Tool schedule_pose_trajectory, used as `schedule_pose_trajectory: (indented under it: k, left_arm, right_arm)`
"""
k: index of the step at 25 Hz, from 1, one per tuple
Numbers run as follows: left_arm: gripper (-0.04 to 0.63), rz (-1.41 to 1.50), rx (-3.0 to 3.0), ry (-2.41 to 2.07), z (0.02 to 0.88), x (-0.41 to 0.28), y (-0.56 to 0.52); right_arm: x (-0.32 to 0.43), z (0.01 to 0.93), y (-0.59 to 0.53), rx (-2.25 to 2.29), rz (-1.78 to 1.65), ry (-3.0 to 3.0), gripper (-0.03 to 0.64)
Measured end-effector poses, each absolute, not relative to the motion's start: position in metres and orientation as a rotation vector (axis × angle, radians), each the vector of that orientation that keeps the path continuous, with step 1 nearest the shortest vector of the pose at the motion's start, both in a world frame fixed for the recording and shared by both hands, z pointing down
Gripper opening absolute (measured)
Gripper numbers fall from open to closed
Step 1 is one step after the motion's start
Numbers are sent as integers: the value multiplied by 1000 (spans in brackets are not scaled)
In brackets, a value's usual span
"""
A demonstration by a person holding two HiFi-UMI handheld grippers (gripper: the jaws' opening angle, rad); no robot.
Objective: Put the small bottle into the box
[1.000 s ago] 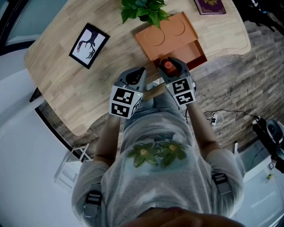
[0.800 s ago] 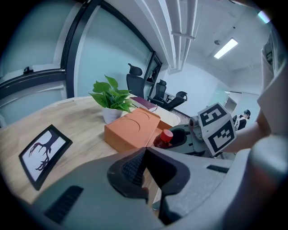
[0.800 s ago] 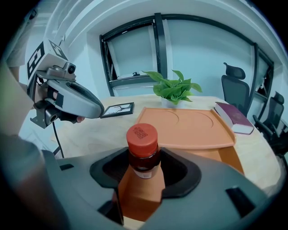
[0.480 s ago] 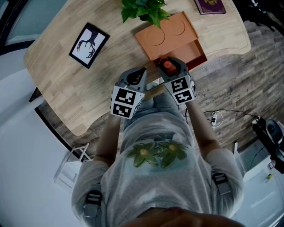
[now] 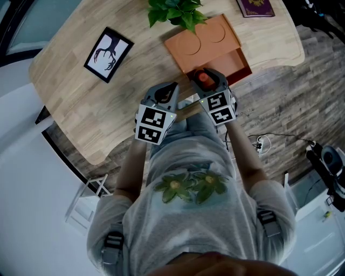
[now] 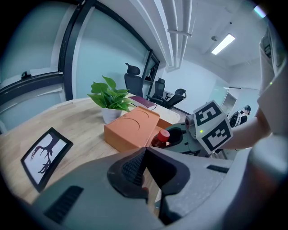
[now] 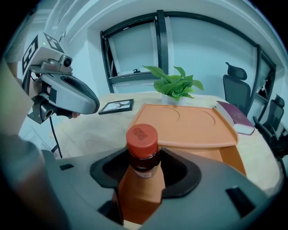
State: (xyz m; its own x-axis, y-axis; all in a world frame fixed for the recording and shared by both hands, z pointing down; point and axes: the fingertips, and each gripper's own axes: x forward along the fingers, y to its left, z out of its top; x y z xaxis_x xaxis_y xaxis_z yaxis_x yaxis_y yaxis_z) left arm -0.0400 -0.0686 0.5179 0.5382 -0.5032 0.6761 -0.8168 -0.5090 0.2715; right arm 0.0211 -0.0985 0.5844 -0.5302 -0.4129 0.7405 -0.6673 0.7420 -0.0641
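A small bottle (image 7: 142,148) with a red cap and dark contents stands upright between the jaws of my right gripper (image 7: 143,173), which is shut on it. In the head view the bottle (image 5: 203,80) and right gripper (image 5: 207,82) are at the near edge of the orange box (image 5: 202,40), by its open compartment (image 5: 238,62). The box lid (image 7: 189,123), with two round recesses, lies just beyond the bottle. My left gripper (image 5: 163,95) hovers to the left over the table's front edge, shut and empty (image 6: 146,155). From there the bottle (image 6: 161,137) shows beside the box (image 6: 130,128).
A potted green plant (image 5: 175,12) stands right behind the box. A black-framed picture (image 5: 108,55) lies on the wooden table (image 5: 70,102) to the left, and a purple book (image 5: 254,7) at the far right. Office chairs (image 7: 236,87) stand beyond the table.
My right gripper with the bottle has edged slightly forward toward the box. The left gripper has barely moved.
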Motion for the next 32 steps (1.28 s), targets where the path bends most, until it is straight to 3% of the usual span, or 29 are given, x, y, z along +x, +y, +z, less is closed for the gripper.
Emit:
schedule_pose_trajectory:
  k: [32]
  left_arm:
    - [8, 716, 2218, -1049, 515, -41, -65]
  right_arm:
    - [24, 599, -95, 806, 416, -2136, 218]
